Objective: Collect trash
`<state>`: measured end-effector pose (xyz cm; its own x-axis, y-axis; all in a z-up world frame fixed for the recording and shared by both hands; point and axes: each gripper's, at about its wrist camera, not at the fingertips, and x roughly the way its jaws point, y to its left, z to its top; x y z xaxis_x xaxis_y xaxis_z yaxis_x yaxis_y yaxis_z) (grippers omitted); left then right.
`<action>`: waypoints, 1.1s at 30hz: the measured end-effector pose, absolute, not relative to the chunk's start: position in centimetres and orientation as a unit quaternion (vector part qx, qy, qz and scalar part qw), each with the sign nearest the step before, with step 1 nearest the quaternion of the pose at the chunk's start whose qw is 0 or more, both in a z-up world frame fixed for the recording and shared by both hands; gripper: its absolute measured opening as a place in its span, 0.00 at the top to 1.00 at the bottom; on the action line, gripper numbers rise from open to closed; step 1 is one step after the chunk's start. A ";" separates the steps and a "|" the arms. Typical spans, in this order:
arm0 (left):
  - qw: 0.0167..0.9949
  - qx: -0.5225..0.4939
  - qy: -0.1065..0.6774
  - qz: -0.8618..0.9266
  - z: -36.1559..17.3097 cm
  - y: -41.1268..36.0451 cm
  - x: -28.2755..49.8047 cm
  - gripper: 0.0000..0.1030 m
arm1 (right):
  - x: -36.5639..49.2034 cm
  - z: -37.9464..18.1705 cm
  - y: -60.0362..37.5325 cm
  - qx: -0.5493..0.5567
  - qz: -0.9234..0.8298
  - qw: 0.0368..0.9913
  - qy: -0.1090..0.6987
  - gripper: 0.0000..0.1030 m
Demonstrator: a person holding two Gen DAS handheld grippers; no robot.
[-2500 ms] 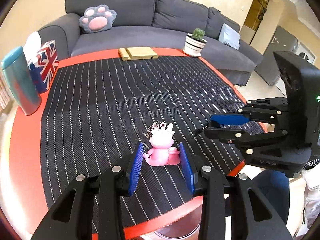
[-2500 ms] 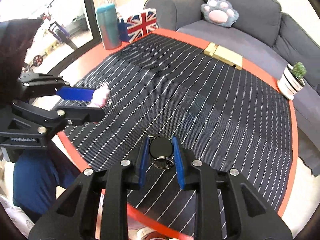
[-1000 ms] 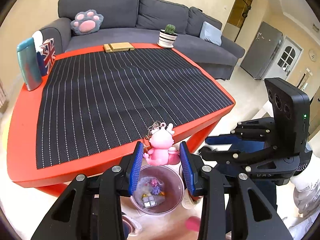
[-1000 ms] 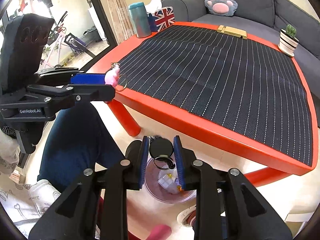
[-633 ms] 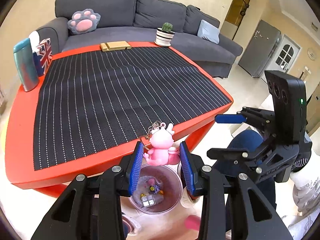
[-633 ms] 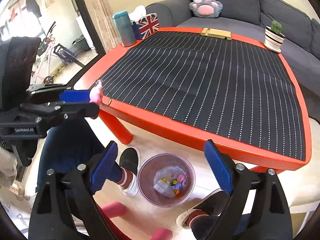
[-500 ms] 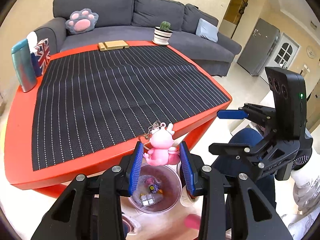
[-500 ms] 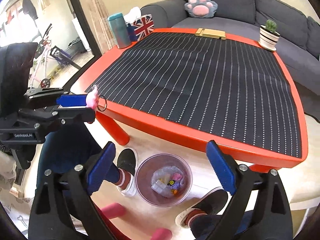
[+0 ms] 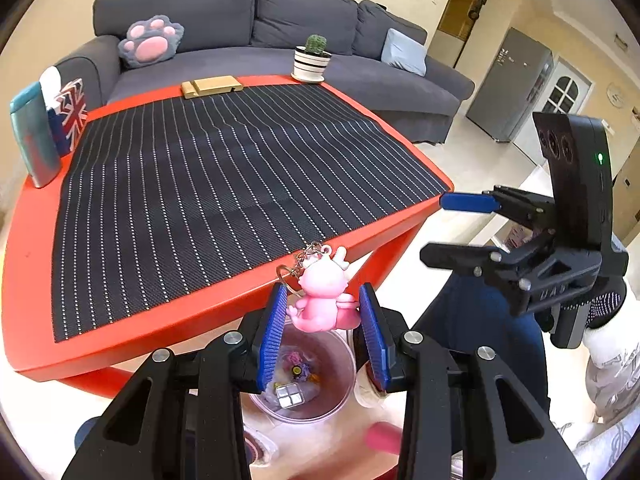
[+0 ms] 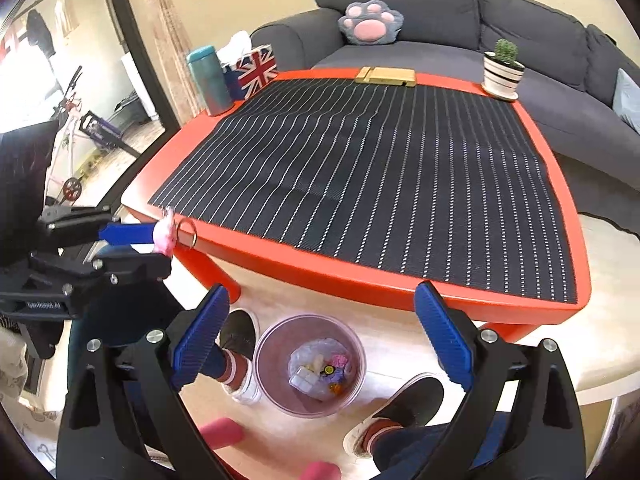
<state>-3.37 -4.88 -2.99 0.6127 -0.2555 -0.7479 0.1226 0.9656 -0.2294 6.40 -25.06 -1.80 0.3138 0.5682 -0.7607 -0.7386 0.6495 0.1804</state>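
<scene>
pink keychain toy (image 9: pixel 326 300) | left gripper (image 9: pixel 324 330) clamps it above bin (image 10: pixel 272 364) | right gripper (image 10: pixel 320 344) spread, empty

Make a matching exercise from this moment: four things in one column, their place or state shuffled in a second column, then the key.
Things
1. pink keychain figure
2. right tongs
3. clear bin
4. cactus pot

Place or state
A. on the floor by the red table, bits of trash inside
B. at the table's far edge, by the sofa
C. clamped in the left tongs
D. wide open, empty, above the bin

Pairs: 1-C, 2-D, 3-A, 4-B
</scene>
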 end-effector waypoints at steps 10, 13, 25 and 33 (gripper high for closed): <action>0.894 -0.081 0.424 -0.119 -2.8 -5.4 -3.0 0.49 | 7.2 -1.2 -25.8 -0.082 0.401 0.810 0.420 0.11; 0.900 -0.097 0.411 -0.112 -2.7 -4.8 -3.0 0.12 | 7.4 -1.2 -25.8 -0.077 0.399 0.811 0.420 0.11; 0.902 -0.121 0.405 -0.082 -2.6 -3.4 -3.0 0.08 | 7.3 -1.5 -25.6 -0.077 0.401 0.808 0.425 0.07; 0.908 -0.121 0.398 -0.057 -2.3 -2.5 -3.2 0.08 | 7.2 -1.0 -24.7 -0.093 0.390 0.816 0.417 0.07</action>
